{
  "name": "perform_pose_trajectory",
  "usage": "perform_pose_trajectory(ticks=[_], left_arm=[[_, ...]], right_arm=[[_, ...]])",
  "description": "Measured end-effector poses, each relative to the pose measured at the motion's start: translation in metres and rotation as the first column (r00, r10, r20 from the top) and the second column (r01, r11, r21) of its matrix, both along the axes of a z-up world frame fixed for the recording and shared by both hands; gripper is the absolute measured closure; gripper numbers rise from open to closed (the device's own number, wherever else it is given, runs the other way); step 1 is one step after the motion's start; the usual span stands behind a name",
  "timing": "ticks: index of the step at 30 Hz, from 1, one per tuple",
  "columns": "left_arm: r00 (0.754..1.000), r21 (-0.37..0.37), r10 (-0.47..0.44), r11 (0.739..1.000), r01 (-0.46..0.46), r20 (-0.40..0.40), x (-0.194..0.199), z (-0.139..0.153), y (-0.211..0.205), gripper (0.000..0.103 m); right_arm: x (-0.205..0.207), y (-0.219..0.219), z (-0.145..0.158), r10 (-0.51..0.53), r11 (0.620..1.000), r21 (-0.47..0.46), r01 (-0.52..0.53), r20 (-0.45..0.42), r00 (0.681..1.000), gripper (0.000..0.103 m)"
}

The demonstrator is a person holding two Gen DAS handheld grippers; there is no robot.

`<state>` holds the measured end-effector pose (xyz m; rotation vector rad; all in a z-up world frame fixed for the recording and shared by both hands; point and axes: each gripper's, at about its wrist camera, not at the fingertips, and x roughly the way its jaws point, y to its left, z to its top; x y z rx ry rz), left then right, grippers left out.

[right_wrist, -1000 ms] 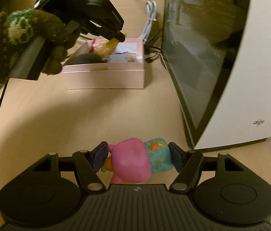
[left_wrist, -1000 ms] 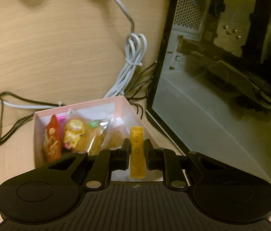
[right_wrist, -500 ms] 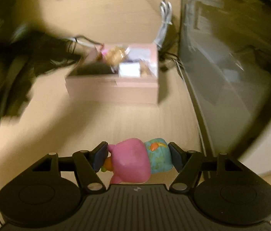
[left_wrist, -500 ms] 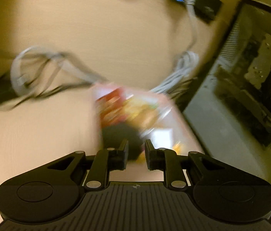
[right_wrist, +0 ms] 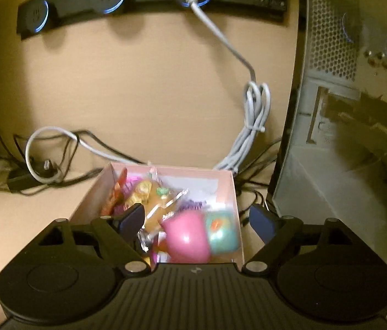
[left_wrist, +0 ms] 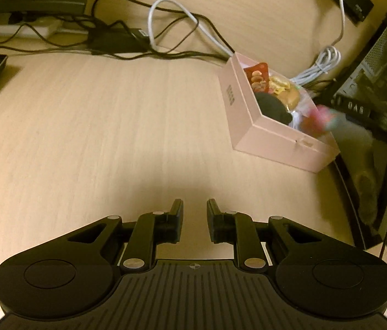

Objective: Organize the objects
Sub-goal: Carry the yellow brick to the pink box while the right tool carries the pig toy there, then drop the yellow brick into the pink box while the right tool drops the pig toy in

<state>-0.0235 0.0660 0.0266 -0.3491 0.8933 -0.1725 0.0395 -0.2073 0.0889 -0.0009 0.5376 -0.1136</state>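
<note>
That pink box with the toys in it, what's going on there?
A person is tidying small things into the pink box with a pair of tongs in each hand. The right tongs hang wide open above the box, and a pink and teal toy sits between their fingers, touching neither. The left tongs are open and empty over the wooden desk.

The pink-and-teal toy (right_wrist: pixel 201 233) is motion-blurred in both views, so its shape stays unclear. The right gripper (right_wrist: pixel 196 220) hides the pink box's (right_wrist: pixel 232 198) near wall. At three o'clock in the left view, the computer case (left_wrist: pixel 380 104) is cut off.
</note>
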Motion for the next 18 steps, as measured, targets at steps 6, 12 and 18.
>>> perform_pose_trajectory(ticks=[6, 12, 18], left_arm=[[0.998, -0.032, -0.034, 0.999, 0.036, 0.061, 0.025, 0.012, -0.014, 0.083], [0.973, 0.007, -0.115, 0.993, 0.116, 0.198, 0.079, 0.046, -0.066, 0.083], [0.989, 0.144, -0.111, 0.985, 0.096, 0.1, 0.13, 0.028, -0.108, 0.083]], right_arm=[[-0.056, -0.002, -0.023, 0.003, 0.999, 0.047, 0.001, -0.087, 0.996, 0.015], [-0.07, -0.005, -0.041, -0.051, 0.999, -0.028, 0.047, -0.161, 0.986, 0.015], [-0.055, -0.006, -0.041, -0.073, 0.995, -0.077, 0.061, -0.172, 0.982, 0.018]])
